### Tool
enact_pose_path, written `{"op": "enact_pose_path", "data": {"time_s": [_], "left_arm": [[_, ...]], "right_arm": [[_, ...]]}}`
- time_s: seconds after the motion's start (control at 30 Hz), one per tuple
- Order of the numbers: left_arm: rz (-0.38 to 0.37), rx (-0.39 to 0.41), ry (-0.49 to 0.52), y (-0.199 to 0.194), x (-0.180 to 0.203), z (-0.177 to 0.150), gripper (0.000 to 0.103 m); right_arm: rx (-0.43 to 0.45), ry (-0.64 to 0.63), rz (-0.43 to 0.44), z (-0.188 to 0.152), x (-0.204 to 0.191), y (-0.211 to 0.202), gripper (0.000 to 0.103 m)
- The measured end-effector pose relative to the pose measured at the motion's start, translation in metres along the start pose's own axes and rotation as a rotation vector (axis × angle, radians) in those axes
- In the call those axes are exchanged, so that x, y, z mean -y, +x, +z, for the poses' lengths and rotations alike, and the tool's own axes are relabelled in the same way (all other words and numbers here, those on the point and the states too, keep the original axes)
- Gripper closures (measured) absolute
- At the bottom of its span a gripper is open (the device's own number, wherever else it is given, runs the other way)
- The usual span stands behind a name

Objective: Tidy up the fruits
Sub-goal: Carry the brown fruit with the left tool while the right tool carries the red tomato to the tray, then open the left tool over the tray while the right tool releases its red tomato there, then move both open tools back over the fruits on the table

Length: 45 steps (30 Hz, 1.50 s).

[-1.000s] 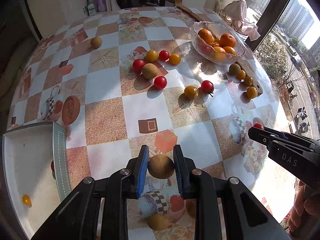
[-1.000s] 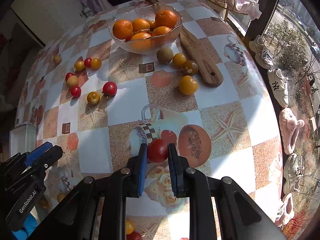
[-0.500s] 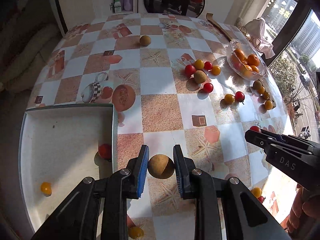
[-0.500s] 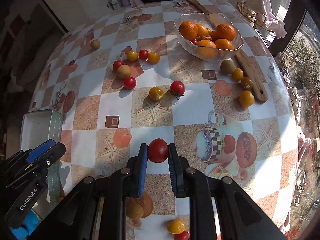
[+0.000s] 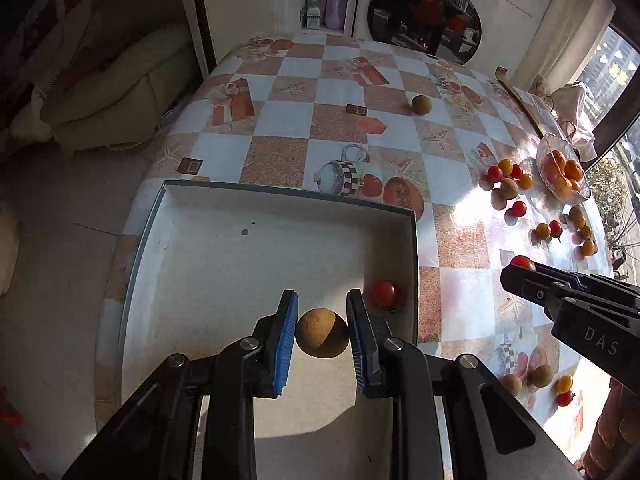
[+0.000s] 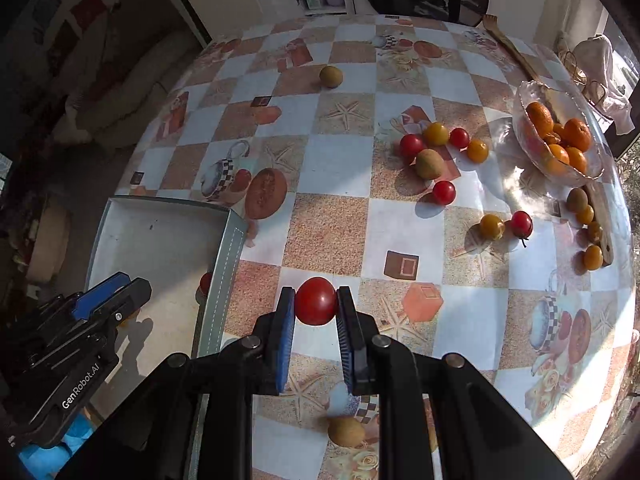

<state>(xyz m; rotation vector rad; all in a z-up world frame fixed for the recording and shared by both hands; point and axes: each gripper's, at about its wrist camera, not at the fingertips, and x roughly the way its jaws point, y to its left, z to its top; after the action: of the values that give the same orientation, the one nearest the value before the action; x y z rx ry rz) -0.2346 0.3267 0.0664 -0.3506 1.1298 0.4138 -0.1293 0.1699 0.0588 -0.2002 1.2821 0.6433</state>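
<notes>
My left gripper is shut on a round brown fruit and hangs over the white tray, near its right wall. A red tomato lies inside the tray by that wall. My right gripper is shut on a red tomato above the table, just right of the tray. The left gripper shows at the lower left of the right wrist view; the right gripper shows at the right of the left wrist view.
Loose red and yellow tomatoes and brown fruits lie scattered on the checkered tablecloth. A glass bowl of oranges stands at the far right beside a wooden board. One brown fruit sits alone further back. The table edge drops off at left.
Both grippers have travelled left across the table with their fruits. The left one now hangs over the tray; the right one has come up beside the tray's wall.
</notes>
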Motion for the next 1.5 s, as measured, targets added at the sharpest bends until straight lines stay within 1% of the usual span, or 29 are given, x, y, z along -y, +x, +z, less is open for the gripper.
{"op": "enact_pose_path", "data": {"time_s": [0.13,0.3,0.4,0.53,0.73,0.97,1.03,1.07,1.1,1.13,1.17,1.2,1.33,1.37,1.4,1.43,1.47,1.5], "left_arm": [[0.052,-0.002,-0.015,0.009,-0.027,0.000,0.076],[0.090,-0.025,-0.031,0.026,-0.052,0.002,0.076],[0.104,-0.040,-0.028,0.036,-0.059,0.003,0.076],[0.109,-0.051,-0.030,0.044,-0.064,0.004,0.076],[0.105,-0.066,-0.006,0.049,-0.064,0.001,0.076],[0.101,-0.074,0.013,0.051,-0.061,-0.001,0.076],[0.105,-0.072,0.022,0.052,-0.060,0.000,0.075],[0.109,-0.072,0.024,0.052,-0.059,0.000,0.068],[0.111,-0.070,0.024,0.051,-0.059,-0.001,0.056],[0.116,-0.057,0.022,0.049,-0.060,-0.002,0.028],[0.128,-0.032,0.022,0.045,-0.060,-0.002,0.021],[0.132,-0.011,0.029,0.042,-0.060,-0.003,0.021],[0.122,-0.031,0.039,0.041,-0.061,-0.005,0.021],[0.121,-0.032,0.035,0.041,-0.061,-0.006,0.021],[0.119,-0.033,0.031,0.039,-0.062,-0.006,0.021],[0.117,-0.031,0.028,0.038,-0.062,-0.007,0.021],[0.116,-0.030,0.027,0.036,-0.062,-0.007,0.021],[0.118,-0.030,0.029,0.035,-0.062,-0.008,0.021]], "right_arm": [[-0.014,-0.038,0.042,0.008,-0.032,0.010,0.081],[-0.047,-0.042,0.102,0.020,-0.063,0.031,0.081],[-0.065,-0.050,0.112,0.026,-0.076,0.045,0.081],[-0.095,-0.072,0.101,0.031,-0.088,0.063,0.081],[-0.134,-0.070,0.079,0.035,-0.092,0.082,0.080],[-0.150,-0.098,0.040,0.037,-0.098,0.094,0.080],[-0.154,-0.113,0.031,0.040,-0.101,0.095,0.078],[-0.156,-0.112,0.034,0.041,-0.102,0.096,0.075],[-0.160,-0.106,0.043,0.042,-0.102,0.096,0.071],[-0.162,-0.101,0.050,0.043,-0.103,0.097,0.069],[-0.161,-0.095,0.054,0.044,-0.103,0.097,0.066],[-0.158,-0.090,0.057,0.046,-0.103,0.096,0.061],[-0.143,-0.069,0.086,0.048,-0.100,0.091,0.055],[-0.139,-0.062,0.098,0.049,-0.098,0.089,0.050],[-0.135,-0.052,0.117,0.049,-0.097,0.087,0.042],[-0.131,-0.043,0.138,0.049,-0.097,0.085,0.036],[-0.124,-0.034,0.157,0.047,-0.096,0.081,0.021],[-0.112,-0.024,0.160,0.046,-0.094,0.077,0.012]]}}
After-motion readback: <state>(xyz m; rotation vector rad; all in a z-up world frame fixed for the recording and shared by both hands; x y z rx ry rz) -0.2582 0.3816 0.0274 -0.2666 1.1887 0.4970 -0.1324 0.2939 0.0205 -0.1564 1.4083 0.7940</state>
